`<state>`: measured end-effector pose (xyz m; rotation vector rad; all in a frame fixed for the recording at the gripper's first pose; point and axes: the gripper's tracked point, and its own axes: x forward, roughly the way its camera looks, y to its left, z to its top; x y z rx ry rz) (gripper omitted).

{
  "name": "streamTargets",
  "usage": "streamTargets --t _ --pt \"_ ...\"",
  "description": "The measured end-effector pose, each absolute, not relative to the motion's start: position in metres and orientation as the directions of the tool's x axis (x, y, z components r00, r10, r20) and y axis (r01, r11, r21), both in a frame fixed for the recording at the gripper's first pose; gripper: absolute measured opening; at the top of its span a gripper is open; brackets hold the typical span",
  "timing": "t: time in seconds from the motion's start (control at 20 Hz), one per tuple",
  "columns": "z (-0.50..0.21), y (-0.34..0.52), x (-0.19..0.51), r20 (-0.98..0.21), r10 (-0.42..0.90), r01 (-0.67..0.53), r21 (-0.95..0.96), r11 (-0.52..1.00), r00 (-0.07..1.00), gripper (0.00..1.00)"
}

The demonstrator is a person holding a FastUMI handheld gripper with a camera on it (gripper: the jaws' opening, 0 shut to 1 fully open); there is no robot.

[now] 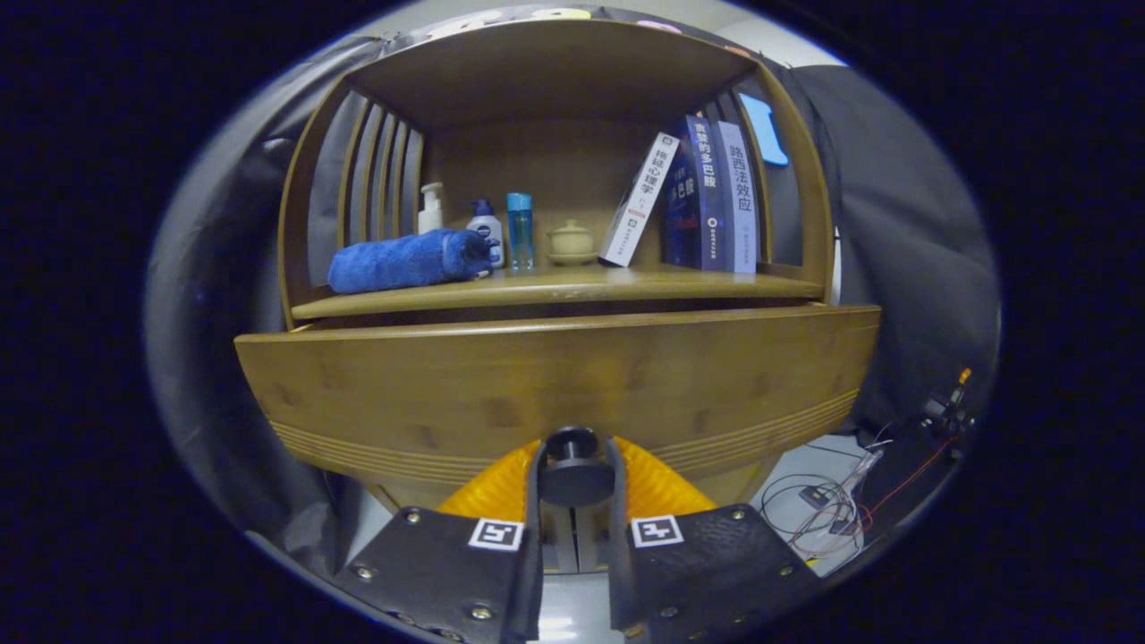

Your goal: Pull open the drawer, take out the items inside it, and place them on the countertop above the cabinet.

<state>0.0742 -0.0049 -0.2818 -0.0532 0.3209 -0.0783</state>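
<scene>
A wooden cabinet stands in front of me, and its drawer front (555,376) sticks out a little from the body, slightly open. A round dark knob (572,465) sits low on the drawer front. My gripper (574,470) is shut on that knob, one finger pressing on each side. The countertop (572,284) lies just above the drawer, under an arched shelf hood. The inside of the drawer is hidden behind its front.
On the countertop lie a rolled blue towel (407,259), a white pump bottle (431,210), a blue-capped bottle (486,228), a slim blue bottle (520,231), a small lidded pot (572,241) and three books (698,197). Cables (832,510) trail on the floor at the right.
</scene>
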Motion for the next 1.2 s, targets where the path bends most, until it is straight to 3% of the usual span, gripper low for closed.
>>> streamTargets --t 0.6,0.9,1.2 --pt "-0.284 -0.006 -0.033 -0.321 -0.049 0.033 -0.055 0.998 0.946 0.3" --pt "-0.286 -0.003 -0.052 -0.285 -0.114 0.1 -0.061 0.993 0.952 0.3" --pt "-0.287 -0.001 -0.054 -0.334 -0.06 0.062 -0.005 0.998 0.941 0.3"
